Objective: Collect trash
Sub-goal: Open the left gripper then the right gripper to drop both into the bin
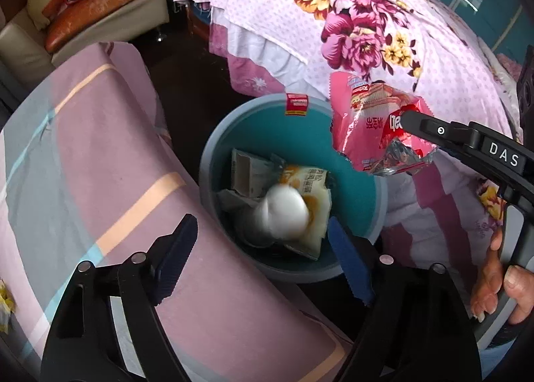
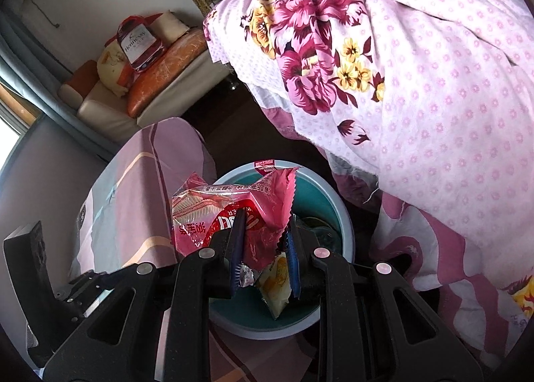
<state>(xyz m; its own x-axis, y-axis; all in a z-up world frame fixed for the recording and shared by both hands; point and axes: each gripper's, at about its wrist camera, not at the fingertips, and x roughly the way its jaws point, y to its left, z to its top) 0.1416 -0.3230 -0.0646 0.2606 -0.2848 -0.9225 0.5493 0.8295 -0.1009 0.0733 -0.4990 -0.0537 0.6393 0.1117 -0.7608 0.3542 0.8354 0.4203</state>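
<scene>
I'm at the drop step. My left gripper, low in its frame, stands spread with nothing between the jaws, above the round teal plastic bin; a blurred white cup is at centre over the pale wrappers already inside. My right gripper is pinching a crinkled pink and red foil snack wrapper at lower centre, hanging over the bin's rim. Next, I judge, the right jaws must part while the wrapper hangs clear inside the rim. Readable: "DAS" on the gripper body, "Hennessy" on a red bag upper left. The wrapper's print is mostly illegible.
</scene>
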